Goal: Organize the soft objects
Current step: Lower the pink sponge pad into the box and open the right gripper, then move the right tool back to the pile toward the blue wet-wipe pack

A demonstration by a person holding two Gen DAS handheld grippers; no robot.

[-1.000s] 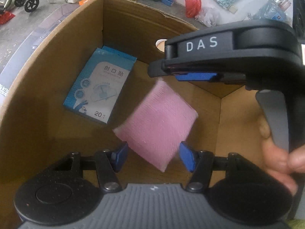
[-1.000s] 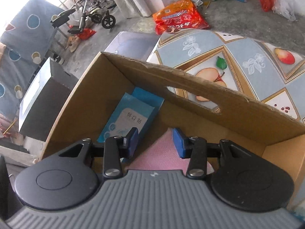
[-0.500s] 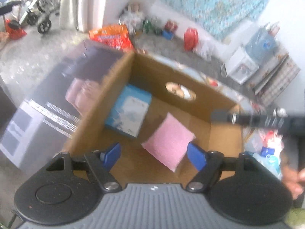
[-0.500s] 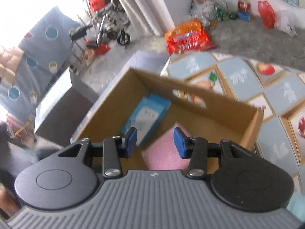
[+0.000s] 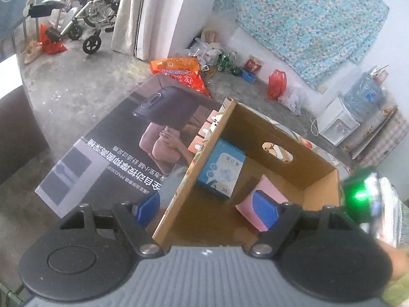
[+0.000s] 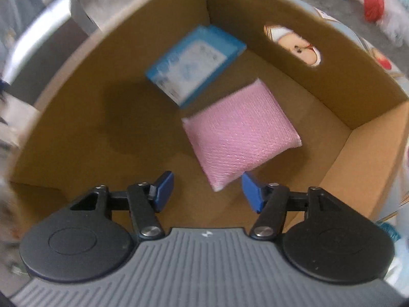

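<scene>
A pink sponge pad lies flat on the floor of an open cardboard box, beside a blue and white packet. My right gripper hangs over the box, its jaws opening, with only the pad's near corner below the gap and nothing pressed. My left gripper is open and empty, raised above the box's near left wall. In the left wrist view the pink pad and the blue packet show inside the box, the pad partly hidden by my right fingertip.
A large printed carton lies left of the box. The box stands on a patterned tabletop. On the concrete floor lie an orange bag, a red bag and bottles. A wheelchair stands far left, a water dispenser at right.
The pink pad dropped from between the grippers onto the box floor. My left gripper rose and drew back out of the box and opened wider. My right gripper tipped down over the box and opened.
</scene>
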